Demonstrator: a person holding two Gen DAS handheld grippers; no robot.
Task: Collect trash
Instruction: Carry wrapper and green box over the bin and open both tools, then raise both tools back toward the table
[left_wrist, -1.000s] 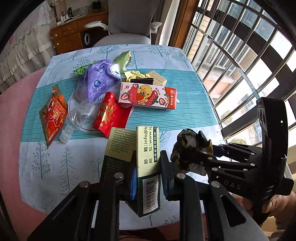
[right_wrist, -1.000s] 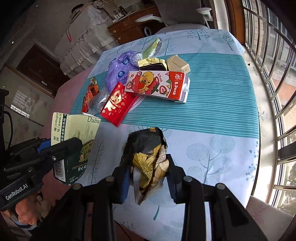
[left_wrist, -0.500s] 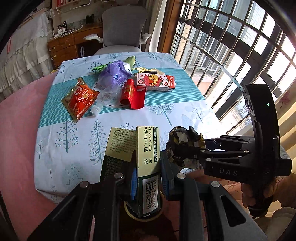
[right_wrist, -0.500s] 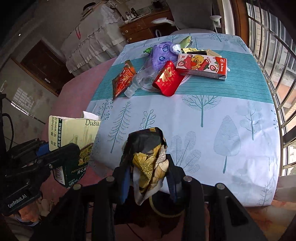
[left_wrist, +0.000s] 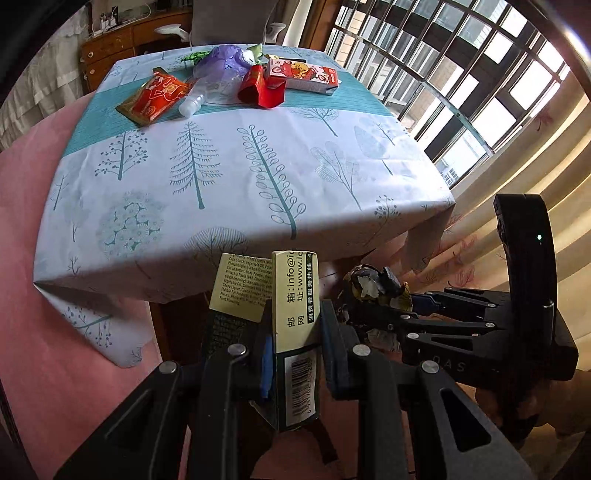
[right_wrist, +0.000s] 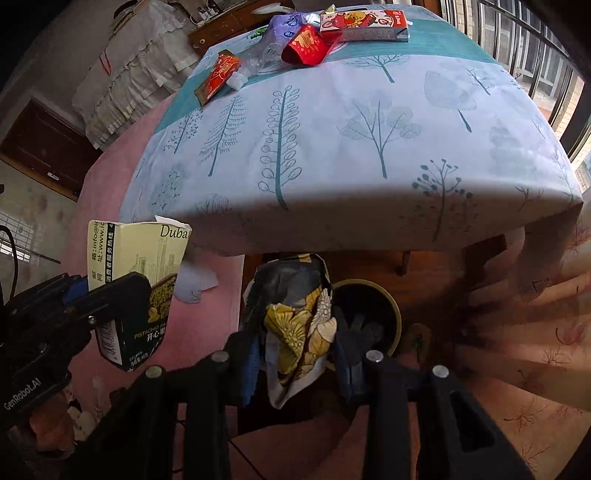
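My left gripper (left_wrist: 295, 354) is shut on a green and cream chocolate box (left_wrist: 293, 332), held below the table's front edge; the box also shows in the right wrist view (right_wrist: 136, 280). My right gripper (right_wrist: 295, 347) is shut on a crumpled black and yellow flowered wrapper (right_wrist: 295, 317), also seen in the left wrist view (left_wrist: 376, 288). A round bin (right_wrist: 384, 314) with a tan rim stands on the floor just behind the wrapper. More trash lies at the table's far end: a red packet (left_wrist: 262, 85), an orange packet (left_wrist: 155, 98), a strawberry milk carton (left_wrist: 303, 74), a clear bottle (left_wrist: 195, 101).
The table (left_wrist: 229, 177) wears a tree-print cloth that hangs over its front edge. A pink wall or sheet (left_wrist: 37, 295) is on the left, a curtain (left_wrist: 517, 147) and barred window on the right. A chair and wooden desk stand behind the table.
Both grippers have pulled back from the table and dropped below its front edge, each with its item still held. The bin on the floor now shows under the right gripper.
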